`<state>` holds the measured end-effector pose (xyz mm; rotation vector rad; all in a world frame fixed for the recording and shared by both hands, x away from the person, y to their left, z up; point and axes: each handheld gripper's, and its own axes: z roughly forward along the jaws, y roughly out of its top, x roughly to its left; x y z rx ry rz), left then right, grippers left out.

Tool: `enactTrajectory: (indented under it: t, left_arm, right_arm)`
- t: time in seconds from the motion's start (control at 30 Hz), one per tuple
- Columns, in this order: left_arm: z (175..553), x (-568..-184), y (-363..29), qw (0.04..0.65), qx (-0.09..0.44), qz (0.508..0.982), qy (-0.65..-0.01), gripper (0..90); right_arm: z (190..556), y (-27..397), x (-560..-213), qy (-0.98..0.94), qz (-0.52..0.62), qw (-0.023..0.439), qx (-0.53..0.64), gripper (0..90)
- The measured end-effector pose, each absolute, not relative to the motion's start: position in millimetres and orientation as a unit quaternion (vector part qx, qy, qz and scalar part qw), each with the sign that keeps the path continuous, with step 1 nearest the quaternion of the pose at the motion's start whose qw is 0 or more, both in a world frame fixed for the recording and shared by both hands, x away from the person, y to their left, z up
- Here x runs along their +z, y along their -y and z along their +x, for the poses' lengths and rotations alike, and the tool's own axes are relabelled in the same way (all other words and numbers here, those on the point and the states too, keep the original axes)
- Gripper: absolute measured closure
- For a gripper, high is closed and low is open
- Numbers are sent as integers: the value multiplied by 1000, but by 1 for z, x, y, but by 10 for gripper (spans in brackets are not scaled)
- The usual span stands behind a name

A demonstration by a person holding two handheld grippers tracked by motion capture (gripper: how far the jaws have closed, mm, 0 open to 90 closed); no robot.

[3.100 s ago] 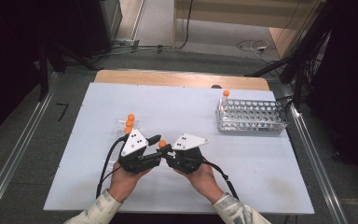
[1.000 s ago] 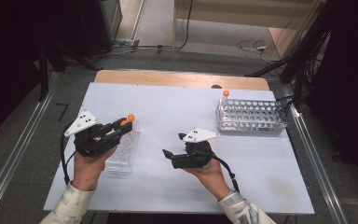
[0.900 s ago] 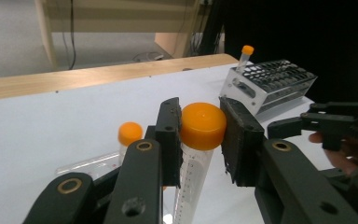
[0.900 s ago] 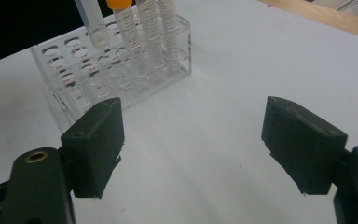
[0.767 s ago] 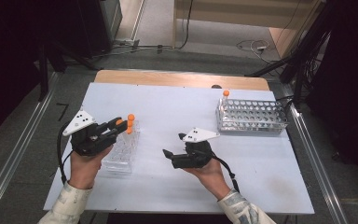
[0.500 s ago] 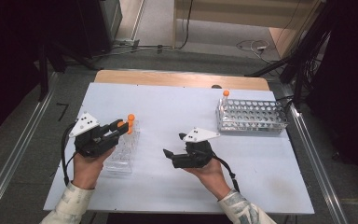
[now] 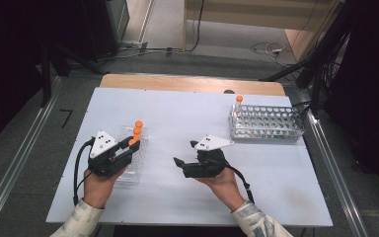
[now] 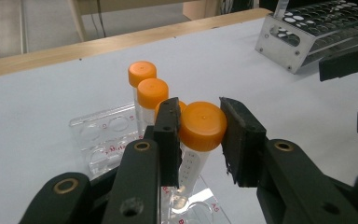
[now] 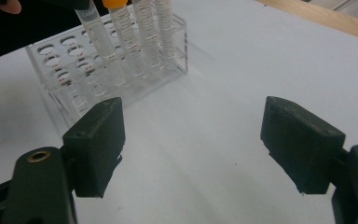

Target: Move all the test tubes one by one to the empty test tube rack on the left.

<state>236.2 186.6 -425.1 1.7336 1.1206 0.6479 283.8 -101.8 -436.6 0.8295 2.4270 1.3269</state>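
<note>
The left gripper [image 8: 200,135] is clamped on the orange cap of a tube [image 8: 197,140], both pads pressing its sides, and the tube's lower end is already down among the holes of the clear rack [image 8: 103,137]. In my judgement the step in hand is seating this tube in that rack, so everything below is placed against the rack.

Two more capped tubes [image 8: 145,88] stand upright in it, just beyond the held one in the left gripper view — close enough that the far pad nearly brushes the nearest cap. To do this well, I would keep the tube plumb and lower it straight down its hole until it stops; a tilt toward its neighbours would likely jam it or knock them. Let go only once it is seated, and lift straight up so the pads clear the other caps.

The rack is light, clear plastic and may slide or tip — push down, not sideways.

The right gripper [image 7: 187,157] rests to the right of the rack, well apart from it, jaws wide and empty. Farther right still, the metal rack [image 7: 269,123] holds one last tube [image 7: 238,104].
</note>
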Motion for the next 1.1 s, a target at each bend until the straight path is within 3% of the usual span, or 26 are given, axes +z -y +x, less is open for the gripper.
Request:
enactTrajectory:
  t: [0.23,0.4,0.67,0.87,1.1]
  left_arm:
    - [236,-426,-187,469,265,704,-463,568]
    - [235,-424,-187,479,265,697,-463,401]
    - [235,-426,-183,485,264,692,-465,239]
    - [234,-425,-184,491,269,685,-466,239]
    - [235,-424,-184,495,269,684,-463,250]
  right_arm:
    - [285,103,-437,-833,286,129,455,203]
    - [287,108,-435,-826,296,141,458,203]
    - [311,130,-437,-800,356,180,448,202]
    - [331,151,-435,-762,410,240,440,210]
    - [359,175,-438,-701,485,266,451,240]
